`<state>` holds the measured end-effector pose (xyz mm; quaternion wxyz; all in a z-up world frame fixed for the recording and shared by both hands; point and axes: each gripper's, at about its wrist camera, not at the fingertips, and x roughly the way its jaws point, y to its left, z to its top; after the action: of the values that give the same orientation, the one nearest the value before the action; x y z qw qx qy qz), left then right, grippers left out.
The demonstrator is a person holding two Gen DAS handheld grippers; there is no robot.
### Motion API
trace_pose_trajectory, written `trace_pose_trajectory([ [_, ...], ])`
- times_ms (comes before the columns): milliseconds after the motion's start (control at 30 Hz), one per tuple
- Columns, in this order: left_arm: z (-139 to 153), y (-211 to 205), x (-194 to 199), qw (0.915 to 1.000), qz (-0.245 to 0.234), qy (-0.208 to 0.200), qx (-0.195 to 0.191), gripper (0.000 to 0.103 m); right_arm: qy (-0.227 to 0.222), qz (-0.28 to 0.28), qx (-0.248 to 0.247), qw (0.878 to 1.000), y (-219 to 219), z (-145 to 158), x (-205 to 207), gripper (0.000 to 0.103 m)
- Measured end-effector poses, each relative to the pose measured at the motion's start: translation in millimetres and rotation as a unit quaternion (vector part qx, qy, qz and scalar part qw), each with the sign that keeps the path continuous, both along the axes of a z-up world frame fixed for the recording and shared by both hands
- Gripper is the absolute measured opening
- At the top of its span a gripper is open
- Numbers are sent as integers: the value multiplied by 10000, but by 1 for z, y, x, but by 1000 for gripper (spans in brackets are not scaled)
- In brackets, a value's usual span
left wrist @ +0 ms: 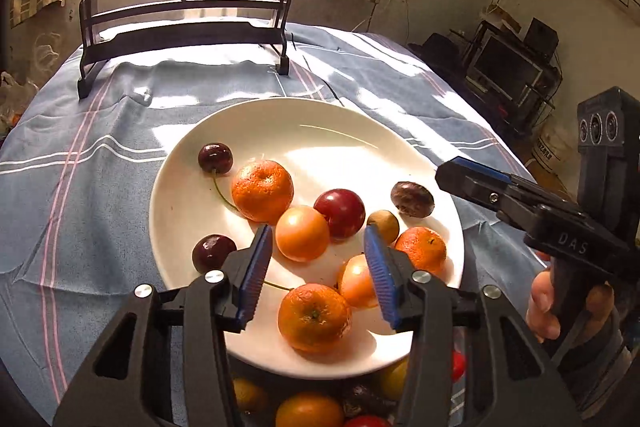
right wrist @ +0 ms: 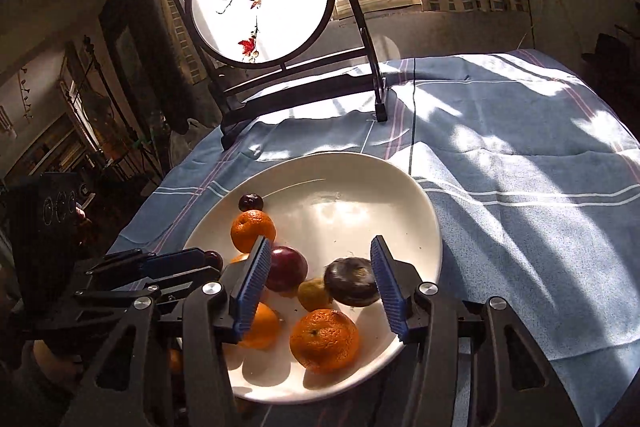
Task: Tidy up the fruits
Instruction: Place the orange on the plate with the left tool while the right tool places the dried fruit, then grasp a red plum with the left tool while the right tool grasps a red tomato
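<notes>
Two grippers over one plate [left wrist: 192, 155], both with jaws apart and nothing clamped.

Left gripper [left wrist: 318, 267]: pads released, spread wider than any single fruit. An orange-yellow fruit [left wrist: 302, 233] sits just ahead of the left pad and between the two fingers' lines; a mandarin [left wrist: 314, 317] lies lower, between the fingers near their roots. Neither touches a pad as far as I can tell. A cherry [left wrist: 213, 251] is just outside the left finger, and a second smooth orange fruit [left wrist: 356, 281] is partly hidden behind the right pad.

Right gripper [right wrist: 318, 283]: also released. The dark passion fruit [right wrist: 352, 281] sits just inside the right pad, close or touching, can't tell which. Its flat, wide side runs across the gap, so it fits jaw to jaw. A small yellow-green fruit [right wrist: 314, 293] is beside it mid-gap, and a red plum [right wrist: 286, 267] pokes out from behind the left pad. Another mandarin [right wrist: 324, 339] is nearer the finger roots.

Pose: both tools tilt down onto the plate from its near rim, the left tool close alongside the right one's left finger.

My read: right is nearer the passion fruit, left nearer the orange-yellow fruit. Crowding is the risk, since closing could catch a neighbour.

More fruit shows below the plate rim in the left view, container unclear.
</notes>
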<state>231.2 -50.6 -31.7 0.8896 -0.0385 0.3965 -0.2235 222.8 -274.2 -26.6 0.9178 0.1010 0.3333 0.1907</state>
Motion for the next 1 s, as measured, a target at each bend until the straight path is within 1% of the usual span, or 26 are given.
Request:
trace_pose_trajectory([
  [67, 5, 6, -10, 9999, 64, -110, -32, 58, -47, -54, -23, 10000, -5, -1, -8, 52],
  [167, 10, 16, -35, 9998, -8, -183, -107, 58, -12, -122, 42, 9999, -15, -3, -21, 52],
  [233, 13, 22, -59, 9995, -102, -306, -48, 58, -77, -188, 91, 9998, -22, -3, -34, 53],
  [300, 11, 25, -87, 9988, -227, -425, 112, 61, -104, -292, 109, 9995, -29, -3, -46, 57],
  [333, 10, 26, -100, 9982, -309, -472, 183, 61, -99, -324, 121, 9994, -31, -3, -52, 57],
  [400, 5, 25, -127, 9964, -473, -549, 442, 61, -121, -336, 213, 9991, -36, -4, -65, 58],
  [467, 0, 19, -150, 9931, -634, -680, 719, 61, -99, -340, 239, 9991, -37, -13, -80, 62],
  [533, -3, 13, -170, 9893, -705, -835, 971, 61, 71, -346, 194, 9992, -37, -23, -91, 62],
  [567, -5, 9, -177, 9878, -738, -896, 1040, 61, -19, -295, 312, 9991, -39, -21, -99, 61],
  [633, -8, 1, -185, 9848, -802, -1000, 1168, 60, -206, -276, 353, 9988, -41, -18, -113, 64],
  [667, -11, -3, -186, 9841, -817, -1014, 1208, 60, -176, -247, 323, 9990, -41, -19, -115, 64],
  [733, -17, -11, -184, 9850, -817, -923, 1210, 56, -132, -265, 324, 9990, -41, -20, -115, 64],
  [800, -25, -16, -179, 9857, -828, -812, 1220, 45, -93, -238, 345, 9991, -41, -21, -114, 64],
  [833, -30, -18, -176, 9859, -790, -749, 1271, 42, -64, -237, 330, 9992, -41, -21, -113, 64],
  [867, -34, -17, -174, 9872, -784, -681, 1213, 39, -51, -215, 316, 9993, -40, -22, -112, 64],
  [933, -33, -13, -175, 9897, -747, -614, 1053, 38, 9, 18, 286, 9996, -35, -23, -111, 64],
  [1000, -29, -9, -179, 9909, -729, -611, 956, 38, 219, 493, 150, 9984, -20, -27, -109, 64],
])
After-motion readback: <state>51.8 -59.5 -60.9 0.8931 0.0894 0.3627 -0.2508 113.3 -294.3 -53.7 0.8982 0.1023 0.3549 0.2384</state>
